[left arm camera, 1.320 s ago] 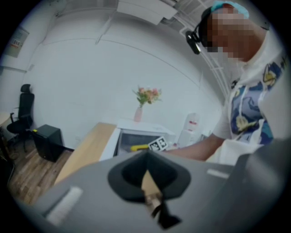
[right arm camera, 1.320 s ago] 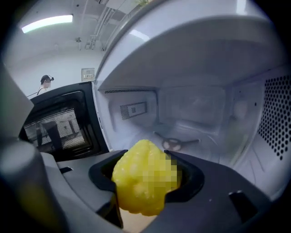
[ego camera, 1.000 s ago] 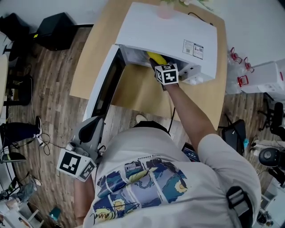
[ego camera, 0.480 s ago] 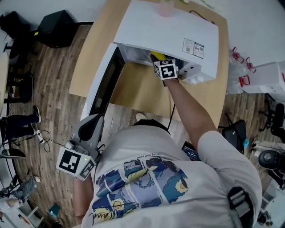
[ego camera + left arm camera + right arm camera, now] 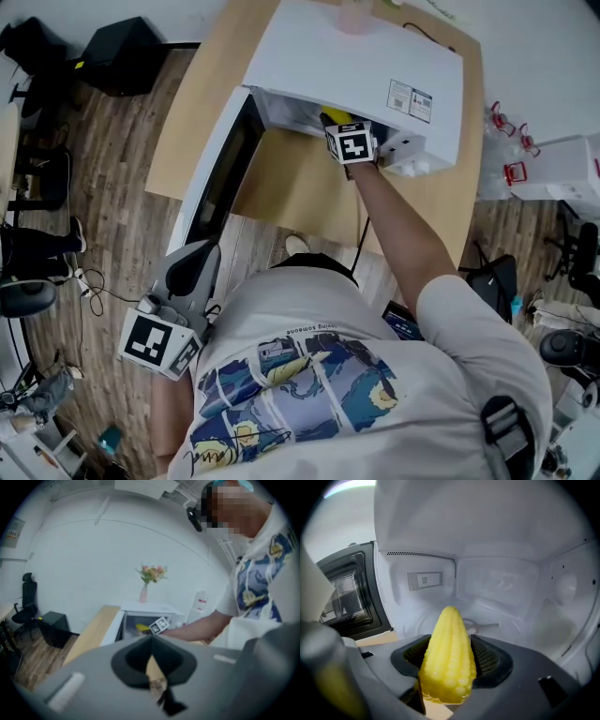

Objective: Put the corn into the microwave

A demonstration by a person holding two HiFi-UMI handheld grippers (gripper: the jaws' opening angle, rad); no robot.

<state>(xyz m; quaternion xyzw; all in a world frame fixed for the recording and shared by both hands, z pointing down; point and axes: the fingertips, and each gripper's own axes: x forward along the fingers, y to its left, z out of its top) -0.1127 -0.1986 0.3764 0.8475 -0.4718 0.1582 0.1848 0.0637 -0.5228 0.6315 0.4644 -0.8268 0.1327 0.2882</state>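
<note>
Deeper into the microwave went the right gripper, pinching the corn; it should lower to the cavity floor before releasing. Left gripper hung closed, empty.

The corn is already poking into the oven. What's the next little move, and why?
Probably ease the right gripper a little deeper and lower, then open it. The corn is clamped between its jaws, tip pointing into the open microwave, and does not look to be resting on the floor inside yet.
</note>
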